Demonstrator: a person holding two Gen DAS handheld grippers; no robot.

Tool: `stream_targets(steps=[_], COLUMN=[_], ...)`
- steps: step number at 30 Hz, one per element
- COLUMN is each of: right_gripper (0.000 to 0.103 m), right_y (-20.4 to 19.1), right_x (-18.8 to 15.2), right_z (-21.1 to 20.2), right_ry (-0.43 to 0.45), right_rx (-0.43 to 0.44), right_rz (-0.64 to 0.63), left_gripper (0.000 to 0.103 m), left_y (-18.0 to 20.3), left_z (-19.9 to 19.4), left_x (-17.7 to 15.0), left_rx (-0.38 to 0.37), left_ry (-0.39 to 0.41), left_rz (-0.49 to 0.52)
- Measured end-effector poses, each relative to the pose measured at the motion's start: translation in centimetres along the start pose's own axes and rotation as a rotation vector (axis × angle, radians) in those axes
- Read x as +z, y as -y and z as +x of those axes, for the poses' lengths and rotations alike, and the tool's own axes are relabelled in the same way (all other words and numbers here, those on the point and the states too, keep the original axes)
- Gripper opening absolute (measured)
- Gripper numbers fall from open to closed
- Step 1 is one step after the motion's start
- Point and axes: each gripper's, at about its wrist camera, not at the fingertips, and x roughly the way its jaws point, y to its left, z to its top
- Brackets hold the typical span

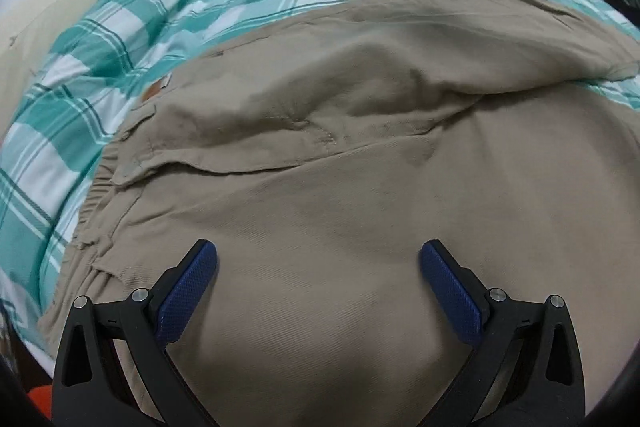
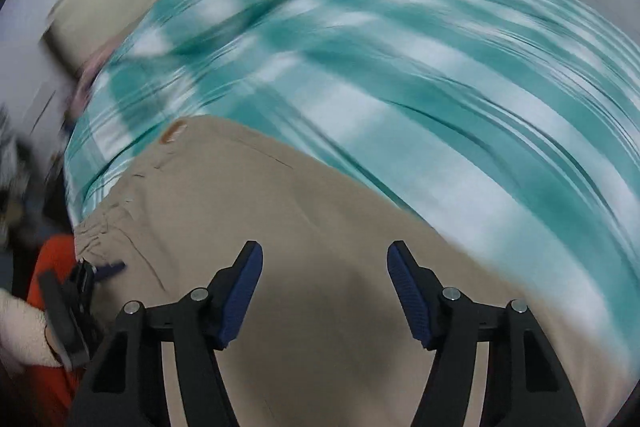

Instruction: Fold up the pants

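I'm hovering both grippers over the khaki pants (image 1: 320,155) lying on the teal plaid bedspread (image 1: 100,75). Left gripper (image 1: 319,253) jaws spread wide, gripping nothing. Right gripper (image 2: 325,253) likewise; its view is motion-blurred.

Soft, even indoor light with no glare. Both views bulge with fisheye distortion and darken to black at the rims. The left wrist view is mostly sharp; a soft shadow pools on the pants (image 1: 320,367). The right wrist view is heavily motion-smeared, the plaid bedspread (image 2: 400,67) streaking into bands.
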Motion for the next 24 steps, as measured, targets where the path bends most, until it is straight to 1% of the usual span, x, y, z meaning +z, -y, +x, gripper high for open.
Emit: stream_targets(steps=[1,3,5,6,8,10,11,12,13,15,17,18,19,21,22,24], right_gripper=[0.062,0.061,0.060,0.059,0.054,0.036,0.032,0.020,0.010,0.008,0.006,0.005,0.004,0.003,0.003,0.004], right_y=[-1.5,-1.8,-1.7,-1.7,-1.5,-1.8,-2.1,-2.6,-3.1,-4.5,-6.1,-6.9,-7.8,-9.1,-9.3,-9.4], right_x=[1.9,4.7,5.9,6.4,6.5,6.2,5.9,5.6,5.4,5.4,5.8,5.9,6.1,6.1,5.9,5.1], right_z=[2.0,6.3,9.2,10.7,12.9,14.4,15.0,15.3,15.4,15.1,14.5,14.2,14.2,15.4,16.2,18.6], right_ry=[-0.041,-0.129,-0.223,-0.277,-0.360,-0.440,-0.473,-0.497,-0.513,-0.516,-0.495,-0.481,-0.458,-0.412,-0.398,-0.397], right_rx=[-0.003,-0.033,-0.041,-0.046,-0.069,-0.050,-0.056,-0.065,-0.080,-0.139,-0.224,-0.278,-0.352,-0.525,-0.592,-0.663], right_rz=[-0.060,-0.149,-0.203,-0.226,-0.274,-0.313,-0.348,-0.382,-0.414,-0.498,-0.583,-0.628,-0.685,-0.796,-0.829,-0.841], left_gripper=[0.102,0.102,0.102,0.102,0.102,0.102,0.102,0.102,0.102,0.102,0.102,0.102,0.102,0.102,0.102,0.102], left_y=[-0.4,-1.1,-1.4,-1.2,-1.0,-1.0,-1.1,-1.1,-1.2,-1.3,-1.3,-1.5,-1.4,-1.3,-1.3,-1.3], left_z=[0.2,0.8,1.0,0.9,0.9,1.1,1.1,1.2,1.2,1.3,1.2,1.3,1.3,1.2,1.2,1.2], left_x=[0.1,0.5,0.8,0.7,0.9,1.1,1.1,1.2,1.2,1.2,1.2,1.2,1.2,1.2,1.2,1.1], left_rx=[-0.024,-0.072,-0.096,-0.096,-0.093,-0.095,-0.096,-0.098,-0.099,-0.099,-0.098,-0.099,-0.100,-0.098,-0.097,-0.097], left_ry=[-0.016,-0.047,-0.063,-0.064,-0.065,-0.069,-0.071,-0.074,-0.076,-0.077,-0.079,-0.080,-0.079,-0.075,-0.073,-0.072], left_rz=[-0.021,-0.055,-0.063,-0.059,-0.051,-0.048,-0.049,-0.050,-0.051,-0.052,-0.052,-0.052,-0.050,-0.046,-0.044,-0.042])
